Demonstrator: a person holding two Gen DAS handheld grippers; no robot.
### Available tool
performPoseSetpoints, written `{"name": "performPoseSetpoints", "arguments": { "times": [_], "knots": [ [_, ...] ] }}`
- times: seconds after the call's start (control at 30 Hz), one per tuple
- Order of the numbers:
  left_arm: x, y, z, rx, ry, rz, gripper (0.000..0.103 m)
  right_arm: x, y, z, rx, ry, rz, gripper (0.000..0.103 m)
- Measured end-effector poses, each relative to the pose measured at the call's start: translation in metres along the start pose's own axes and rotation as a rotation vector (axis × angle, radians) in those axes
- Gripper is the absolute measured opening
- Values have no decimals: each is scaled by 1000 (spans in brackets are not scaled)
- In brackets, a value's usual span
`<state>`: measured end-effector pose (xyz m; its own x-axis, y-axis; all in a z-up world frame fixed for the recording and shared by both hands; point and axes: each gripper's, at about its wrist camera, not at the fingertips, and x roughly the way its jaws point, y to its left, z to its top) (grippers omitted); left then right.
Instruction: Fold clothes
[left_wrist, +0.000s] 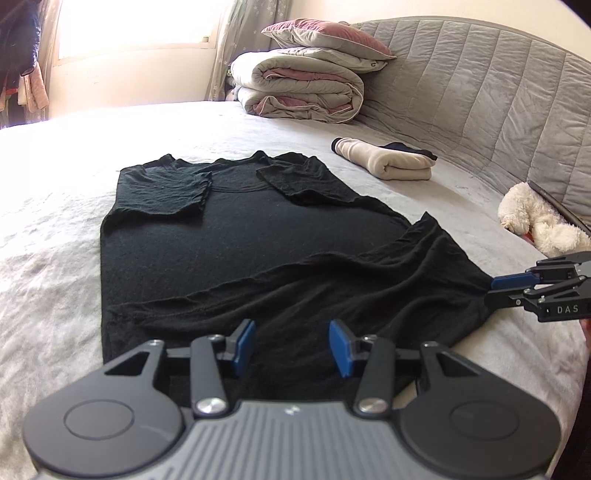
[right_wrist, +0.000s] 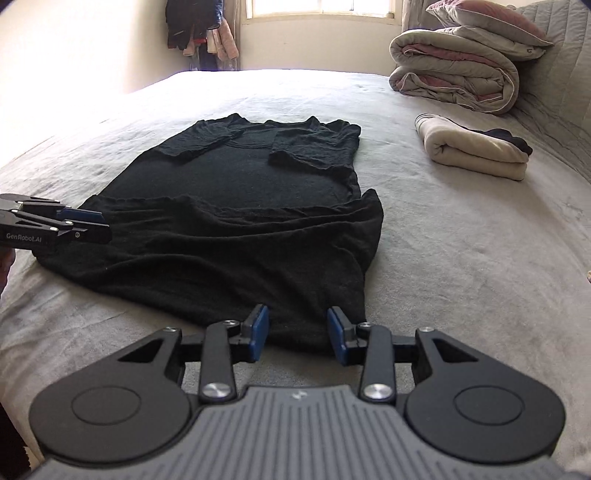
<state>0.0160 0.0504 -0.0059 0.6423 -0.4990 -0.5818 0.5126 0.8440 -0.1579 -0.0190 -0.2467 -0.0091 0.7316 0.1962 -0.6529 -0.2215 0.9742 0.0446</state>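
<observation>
A black T-shirt (left_wrist: 236, 236) (right_wrist: 236, 221) lies on the grey bed (left_wrist: 55, 221) with its collar far from me and both sleeves folded in over the chest. Its lower half is rumpled in long creases. My left gripper (left_wrist: 292, 343) hovers open over the near hem at the shirt's left corner, pads apart, and it shows from the side in the right wrist view (right_wrist: 99, 221). My right gripper (right_wrist: 297, 332) is open at the shirt's right bottom corner, with the hem lying between its spread pads. In the left wrist view it (left_wrist: 493, 291) meets the corner where the creases converge.
A folded beige garment (left_wrist: 391, 162) (right_wrist: 476, 151) lies to the right of the shirt. A rolled duvet with a pillow on top (left_wrist: 299, 88) (right_wrist: 454, 74) sits by the quilted grey headboard (left_wrist: 498, 92). A white plush toy (left_wrist: 535, 221) lies at the right edge. Clothes (right_wrist: 199, 29) hang by the window.
</observation>
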Motion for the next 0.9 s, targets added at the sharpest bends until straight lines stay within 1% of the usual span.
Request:
{"name": "performPoseSetpoints", "arguments": {
  "times": [0.03, 0.1, 0.13, 0.2, 0.23, 0.27, 0.33, 0.43, 0.53, 0.57, 0.6, 0.63, 0.67, 0.77, 0.8, 0.83, 0.9],
  "knots": [
    [-1, -4, 1, 8, -7, -24, 43, -3, 1, 0, -6, -9, 8, 39],
    [-3, -14, 1, 55, -18, -83, 43, -8, 5, 0, -37, -13, 26, 38],
    [-4, -20, 0, 78, -22, -111, 43, -9, 5, 0, -49, -9, 18, 37],
    [-6, -28, -4, 120, -16, -137, 43, -10, 4, -1, -56, -7, -20, 36],
    [-9, -31, -7, 140, -15, -136, 44, -10, 2, -1, -45, -9, -33, 36],
    [-13, -30, -10, 145, -17, -119, 44, -10, -3, -2, -17, -14, -41, 36],
    [-23, -26, -15, 130, -20, -69, 45, -9, -13, -3, 39, -22, -55, 36],
    [-48, -2, -24, 16, -26, 58, 46, -6, -28, -8, 125, -32, -56, 36],
    [-63, 28, -33, -140, 9, 185, 46, -2, -39, -17, 223, -31, 7, 36],
    [-67, 42, -37, -212, 28, 214, 45, -2, -40, -19, 250, -24, 26, 37],
    [-70, 52, -40, -270, 42, 220, 45, -1, -42, -20, 270, -19, 38, 37],
    [-73, 62, -44, -329, 55, 222, 43, -2, -43, -18, 282, -13, 42, 37],
    [-76, 72, -48, -386, 58, 201, 42, -4, -44, -16, 300, -1, 49, 37],
    [-83, 84, -52, -485, 63, 140, 42, -7, -58, -18, 419, 46, 106, 37],
    [-85, 89, -54, -521, 66, 115, 42, -8, -62, -20, 459, 64, 136, 37],
    [-84, 93, -57, -573, 75, 74, 42, -8, -64, -22, 491, 77, 168, 38],
    [-78, 99, -61, -659, 90, 11, 42, -7, -67, -26, 550, 86, 221, 40]
  ]
}}
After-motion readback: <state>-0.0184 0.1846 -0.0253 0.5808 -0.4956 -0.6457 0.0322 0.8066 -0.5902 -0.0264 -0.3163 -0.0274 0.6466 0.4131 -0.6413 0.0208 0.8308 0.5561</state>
